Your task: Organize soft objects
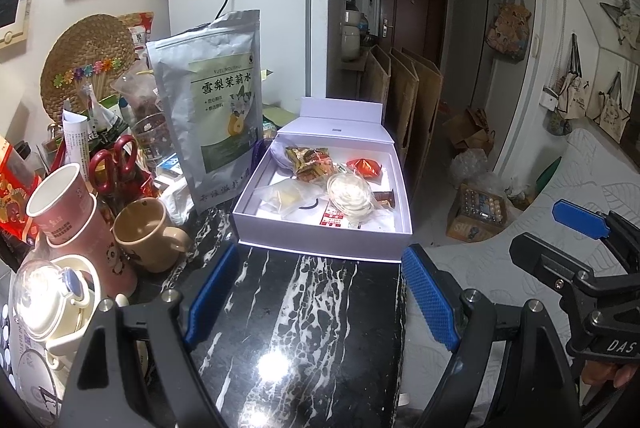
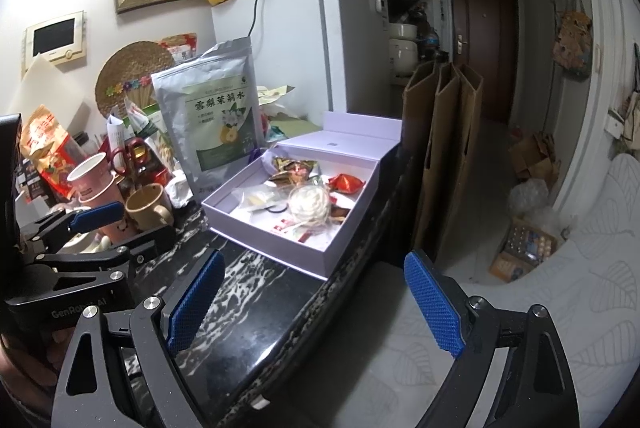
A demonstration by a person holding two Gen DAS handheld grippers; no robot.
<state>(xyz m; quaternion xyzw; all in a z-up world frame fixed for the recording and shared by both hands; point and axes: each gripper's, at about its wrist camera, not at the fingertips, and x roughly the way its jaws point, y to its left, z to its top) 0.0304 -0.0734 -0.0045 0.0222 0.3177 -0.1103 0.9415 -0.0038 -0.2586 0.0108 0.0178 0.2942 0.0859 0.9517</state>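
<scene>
An open lavender box (image 1: pixel 320 240) (image 2: pixel 276 252) sits on the black marble counter (image 1: pixel 304 308) (image 2: pixel 240 292). Inside lie soft packets: a brown snack wrapper (image 1: pixel 310 159) (image 2: pixel 294 165), a red wrapped sweet (image 1: pixel 364 167) (image 2: pixel 346 183), a round white bag (image 1: pixel 350 193) (image 2: pixel 310 203) and a clear packet (image 1: pixel 284 197) (image 2: pixel 256 199). A tall silver pouch (image 1: pixel 216 99) (image 2: pixel 216 111) stands left of the box. My left gripper (image 1: pixel 320 300) is open and empty, just short of the box. My right gripper (image 2: pixel 316 300) is open and empty at the counter's right edge.
Cups (image 1: pixel 148 232) (image 2: pixel 148 205), a pink paper cup (image 1: pixel 64 203), red scissors (image 1: pixel 114 159) and a teapot (image 1: pixel 56 292) crowd the counter's left. A white fridge (image 1: pixel 256 7) stands behind. Cardboard sheets (image 2: pixel 440 147) lean right of the counter; a mattress (image 2: pixel 560 308) lies at right.
</scene>
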